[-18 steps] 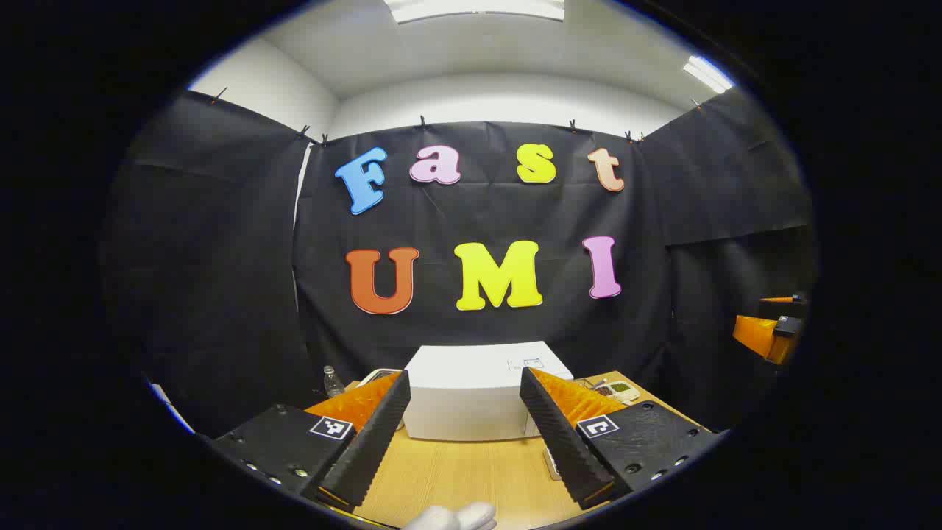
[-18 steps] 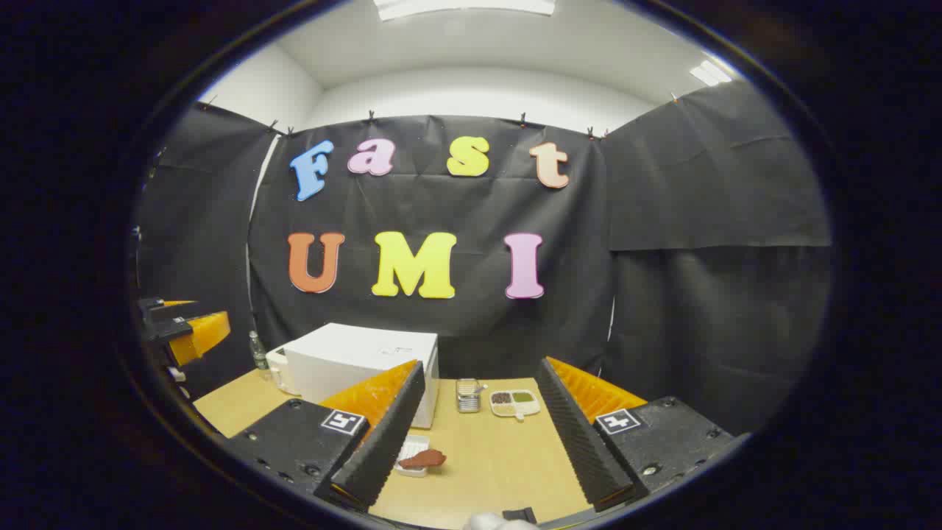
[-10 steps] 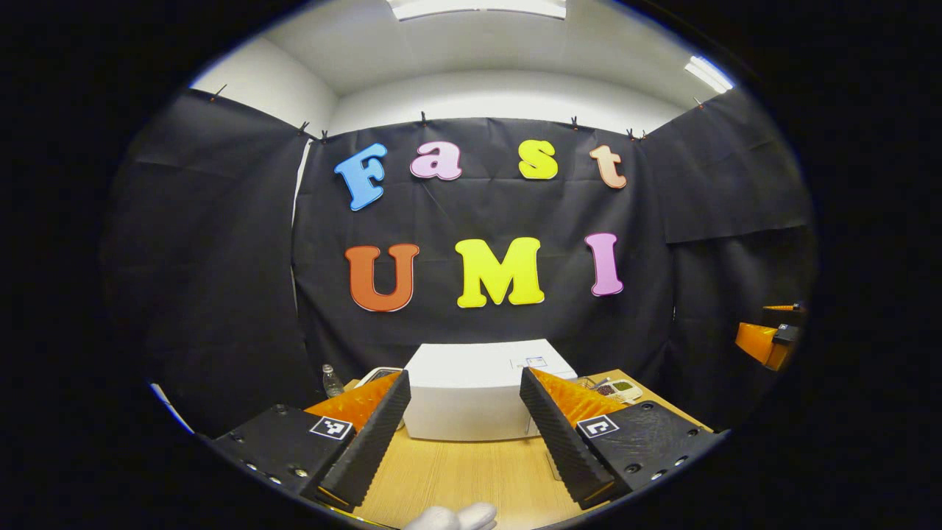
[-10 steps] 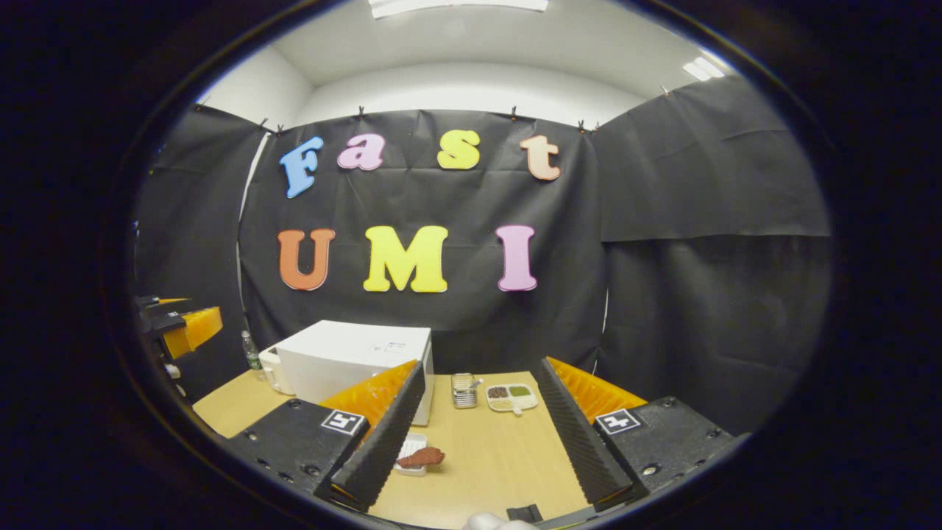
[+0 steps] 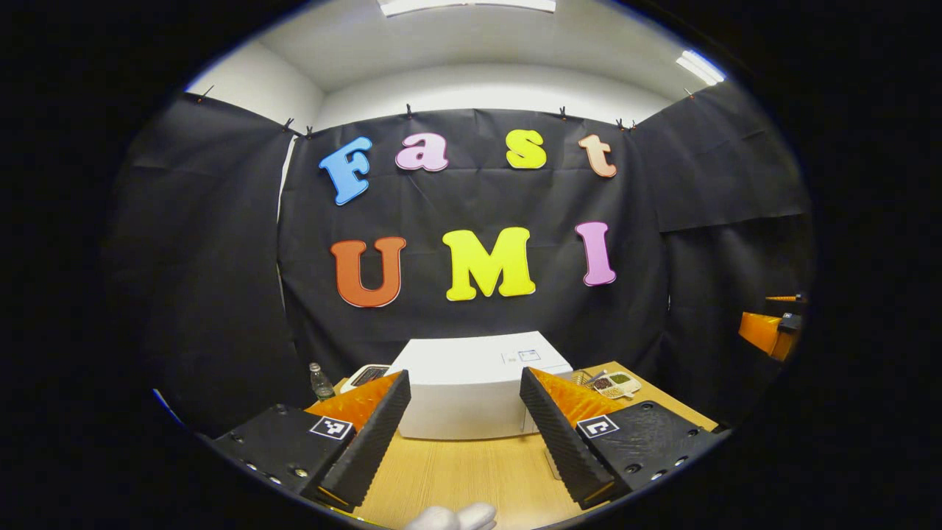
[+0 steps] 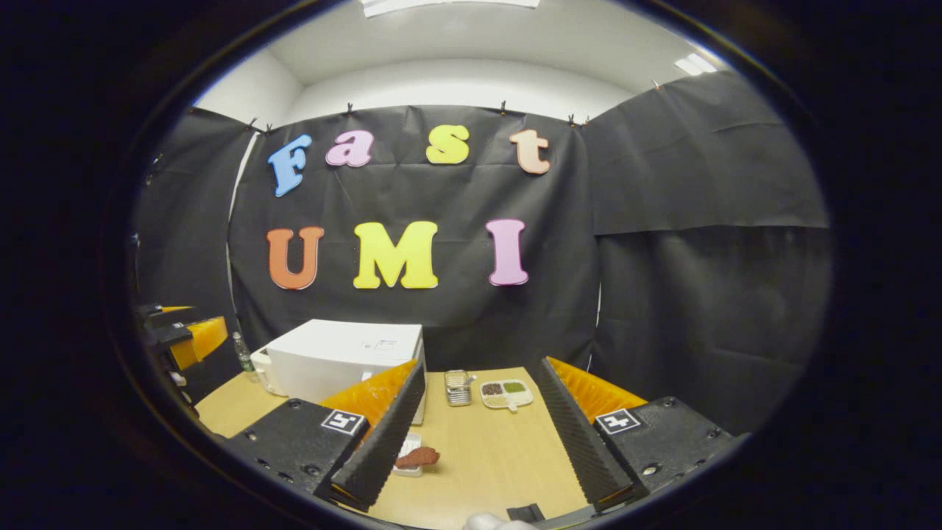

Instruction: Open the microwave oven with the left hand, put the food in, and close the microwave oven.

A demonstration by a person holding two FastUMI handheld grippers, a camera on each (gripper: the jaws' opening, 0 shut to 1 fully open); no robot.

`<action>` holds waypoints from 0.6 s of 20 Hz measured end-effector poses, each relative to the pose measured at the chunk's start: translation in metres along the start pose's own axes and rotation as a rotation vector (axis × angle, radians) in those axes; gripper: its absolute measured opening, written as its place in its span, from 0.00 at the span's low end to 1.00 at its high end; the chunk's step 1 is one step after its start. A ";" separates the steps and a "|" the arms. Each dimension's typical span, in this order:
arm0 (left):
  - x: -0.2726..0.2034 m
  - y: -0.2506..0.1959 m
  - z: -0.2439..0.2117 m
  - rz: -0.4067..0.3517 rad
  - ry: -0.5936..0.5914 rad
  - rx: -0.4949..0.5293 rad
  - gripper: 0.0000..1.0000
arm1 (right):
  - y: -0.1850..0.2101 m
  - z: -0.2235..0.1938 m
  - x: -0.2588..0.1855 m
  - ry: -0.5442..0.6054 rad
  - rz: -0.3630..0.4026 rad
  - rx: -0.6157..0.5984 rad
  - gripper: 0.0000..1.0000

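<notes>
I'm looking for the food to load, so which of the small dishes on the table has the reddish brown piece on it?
The small white tray nearest the right gripper, in front of the microwave. The divided dish farther back holds dark and green portions.

A small clear bottle (image 5: 321, 381) stands far ahead on the left. A little tray (image 6: 506, 393) with three colored fillings sits ahead on the wooden table (image 6: 486, 464), with a shiny metal box (image 6: 458, 388) just beside it.

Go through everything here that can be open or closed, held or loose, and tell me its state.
microwave oven: door closed.
left gripper: open, holding nothing.
right gripper: open, holding nothing.
food: lying loose on its small white tray, on the table.
bottle: upright beside the microwave oven.
</notes>
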State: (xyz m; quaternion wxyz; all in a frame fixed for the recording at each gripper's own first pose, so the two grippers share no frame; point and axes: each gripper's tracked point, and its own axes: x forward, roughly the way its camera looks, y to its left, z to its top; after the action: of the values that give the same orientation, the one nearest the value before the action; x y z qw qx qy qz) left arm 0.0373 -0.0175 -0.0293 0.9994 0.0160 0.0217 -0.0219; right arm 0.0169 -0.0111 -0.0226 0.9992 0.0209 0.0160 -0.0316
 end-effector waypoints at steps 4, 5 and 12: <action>0.027 -0.023 -0.018 -0.021 -0.009 -0.016 0.95 | -0.010 -0.006 0.012 0.021 0.012 -0.007 0.99; 0.036 -0.030 -0.027 -0.030 -0.008 -0.017 0.95 | -0.011 -0.010 0.015 0.037 0.022 -0.009 0.99; 0.130 -0.087 -0.130 -0.045 0.067 -0.081 0.94 | -0.047 0.006 0.051 0.072 0.004 -0.049 0.99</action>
State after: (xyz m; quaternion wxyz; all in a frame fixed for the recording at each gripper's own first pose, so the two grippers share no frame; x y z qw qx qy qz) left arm 0.1581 -0.1056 -0.1680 0.9972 -0.0242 0.0563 -0.0432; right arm 0.0653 -0.0612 -0.0202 0.9982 -0.0023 0.0528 -0.0285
